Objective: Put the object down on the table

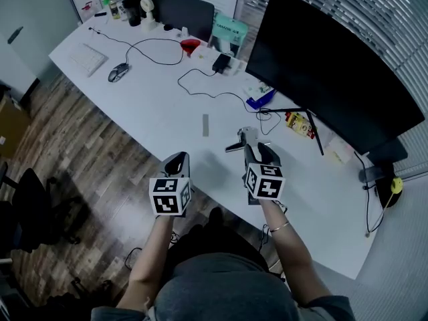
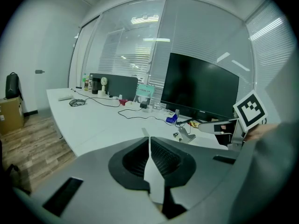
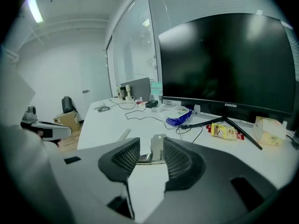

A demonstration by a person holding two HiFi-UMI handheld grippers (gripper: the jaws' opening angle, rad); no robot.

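Note:
A small silvery metal stand [image 1: 239, 141] with an upright plate sits low over the white table [image 1: 154, 112], just in front of the big monitor. My right gripper [image 1: 253, 147] is behind it. In the right gripper view the stand [image 3: 157, 149] spans the gap of that gripper [image 3: 152, 155], its plate against the right pad and its base reaching the left pad. In the left gripper view the stand [image 2: 186, 135] looks to rest on the tabletop. My left gripper [image 1: 179, 159] hovers at the table's near edge, its jaws [image 2: 149, 141] together with nothing between them.
A large black monitor [image 1: 321, 65] on thin legs stands behind the stand. A yellow snack packet [image 1: 299, 124], a blue packet [image 1: 259, 99] and a black cable [image 1: 200, 85] lie near it. A grey strip [image 1: 205, 124] lies left of the stand. A mouse [image 1: 118, 72] and keyboard [image 1: 88, 57] are far left.

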